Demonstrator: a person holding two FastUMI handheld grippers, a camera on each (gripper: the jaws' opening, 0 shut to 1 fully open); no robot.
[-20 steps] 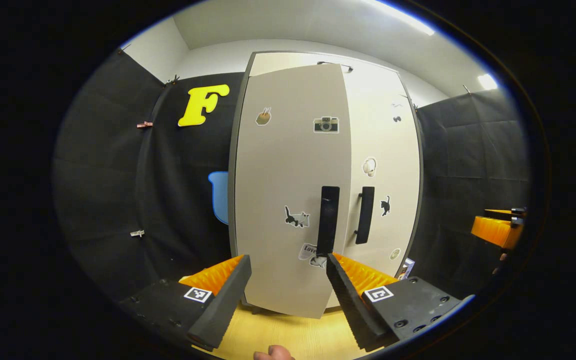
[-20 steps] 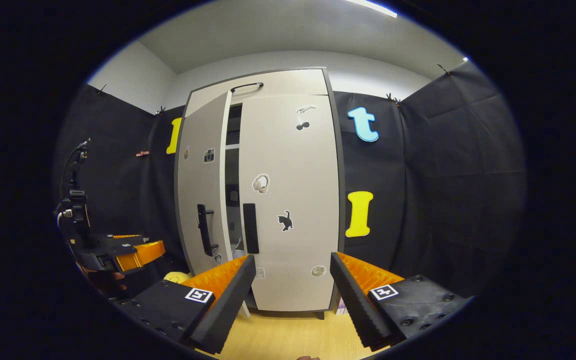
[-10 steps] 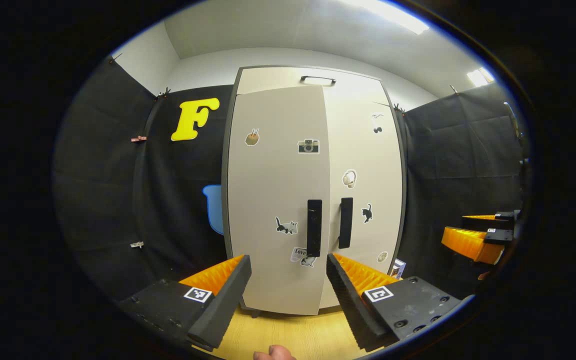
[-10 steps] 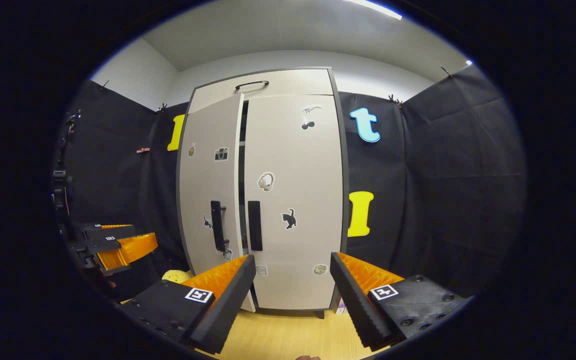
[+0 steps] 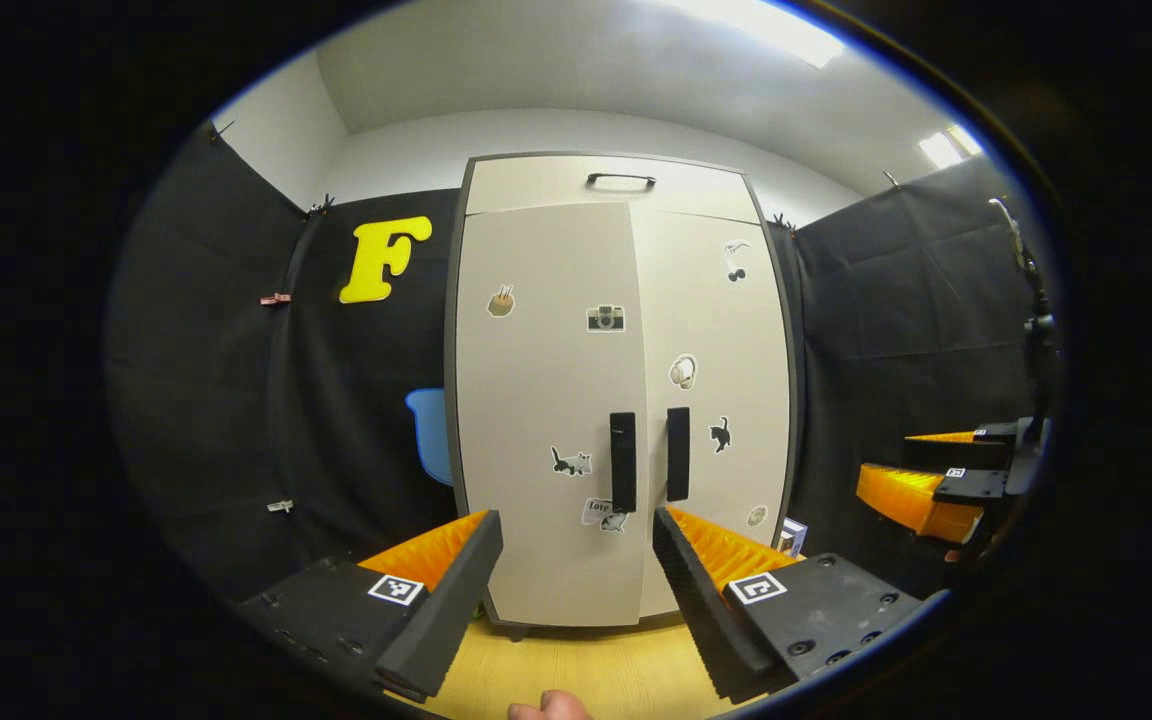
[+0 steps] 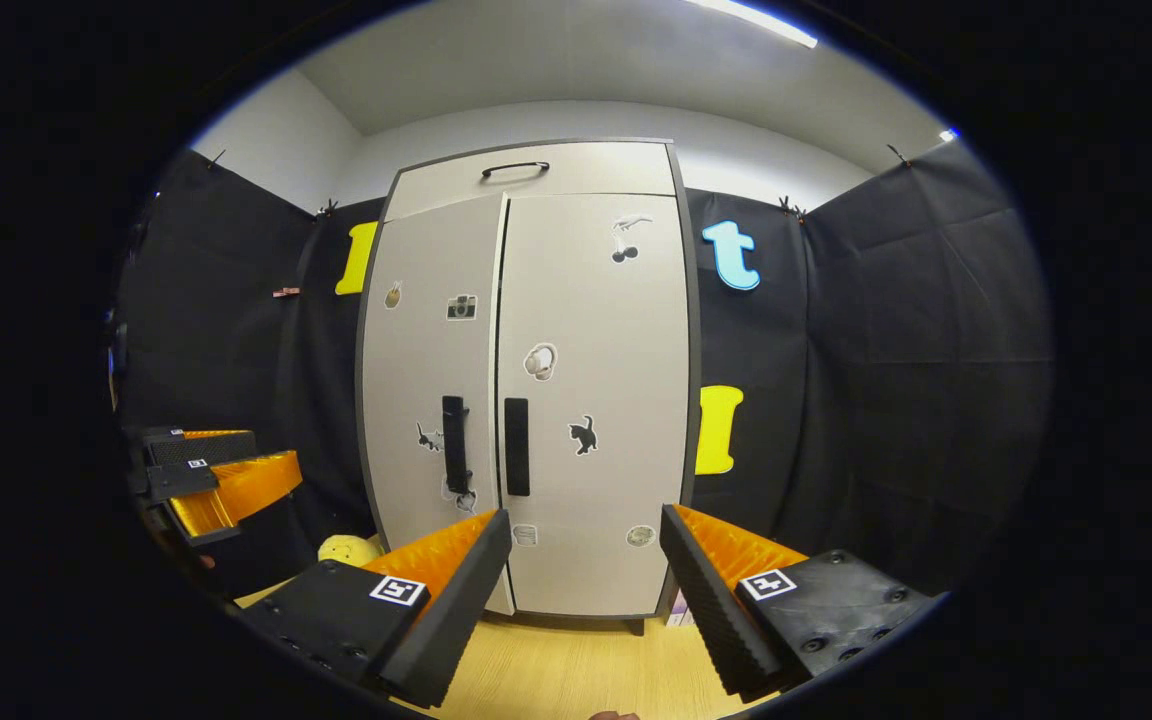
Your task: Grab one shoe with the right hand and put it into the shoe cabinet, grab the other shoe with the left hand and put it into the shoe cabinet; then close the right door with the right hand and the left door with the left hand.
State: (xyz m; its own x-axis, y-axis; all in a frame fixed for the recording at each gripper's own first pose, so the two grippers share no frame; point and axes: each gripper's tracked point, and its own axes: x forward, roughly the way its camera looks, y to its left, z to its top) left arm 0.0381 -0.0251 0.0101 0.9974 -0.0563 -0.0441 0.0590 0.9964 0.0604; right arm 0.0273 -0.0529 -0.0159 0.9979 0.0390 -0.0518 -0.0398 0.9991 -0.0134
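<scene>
The shoe cabinet (image 5: 621,400) stands tall and pale against the booth's black cloth wall, on a wooden floor (image 6: 576,670). Its left door (image 5: 546,410) and right door (image 5: 716,390) both sit flush, their two black vertical handles (image 6: 456,445) side by side at the centre seam, and small stickers dot both doors. A top panel above the doors carries a black bar handle (image 5: 621,180). The shoes cannot be made out behind the doors. A yellow object (image 6: 351,550) left of the cabinet's base is partly hidden. The left gripper (image 5: 576,575) is held level and faces the cabinet, apart from it, jaws spread wide and empty. The right gripper (image 6: 586,580) faces the cabinet likewise, jaws apart and holding nothing.
</scene>
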